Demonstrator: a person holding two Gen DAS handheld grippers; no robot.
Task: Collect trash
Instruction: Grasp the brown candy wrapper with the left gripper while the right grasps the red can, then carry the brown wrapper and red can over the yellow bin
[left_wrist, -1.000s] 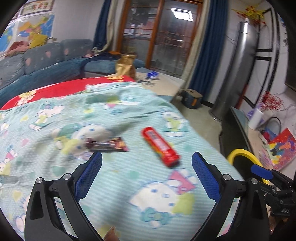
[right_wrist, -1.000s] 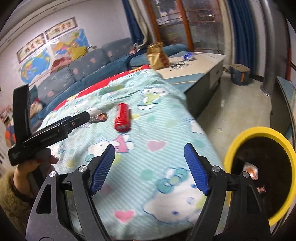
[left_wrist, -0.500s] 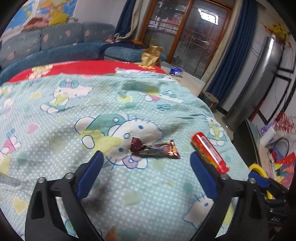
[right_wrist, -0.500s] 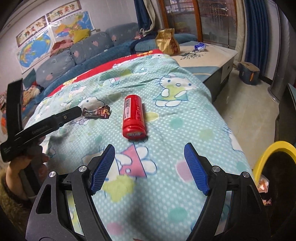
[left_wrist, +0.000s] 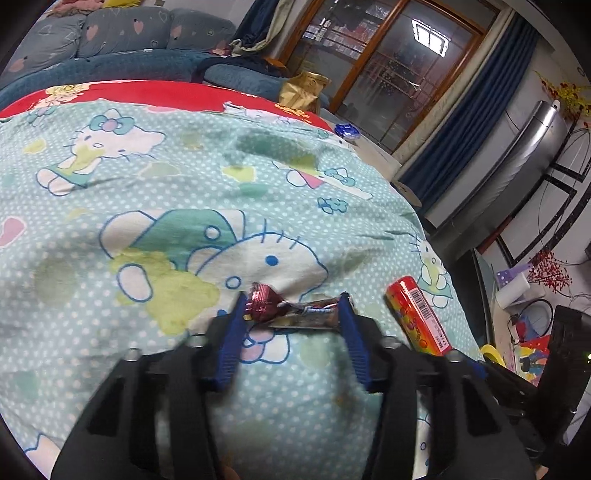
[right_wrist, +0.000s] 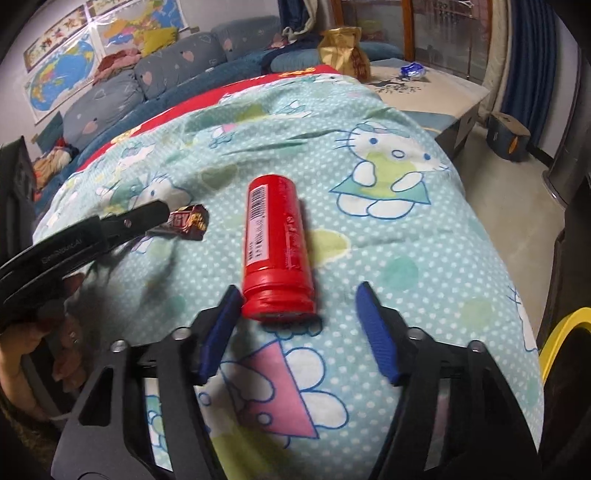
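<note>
A dark red candy wrapper lies on the cartoon-print bedspread. My left gripper is closing on it, and its blue pads touch both ends of the wrapper. A red plastic tube with a barcode lies beside it, also seen at the right in the left wrist view. My right gripper is closing, with the tube's cap end between its tips. Its left pad is at the cap and its right pad stands apart. From the right wrist, the left gripper's finger covers one end of the wrapper.
A yellow-rimmed bin stands on the floor off the bed's right edge. A blue sofa runs behind the bed. A gold bag and a low table are at the far end. A person's hand holds the left gripper.
Both grippers moved forward and down over the bedspread. The left jaws narrowed around the wrapper. The right jaws narrowed at the tube's near end.
</note>
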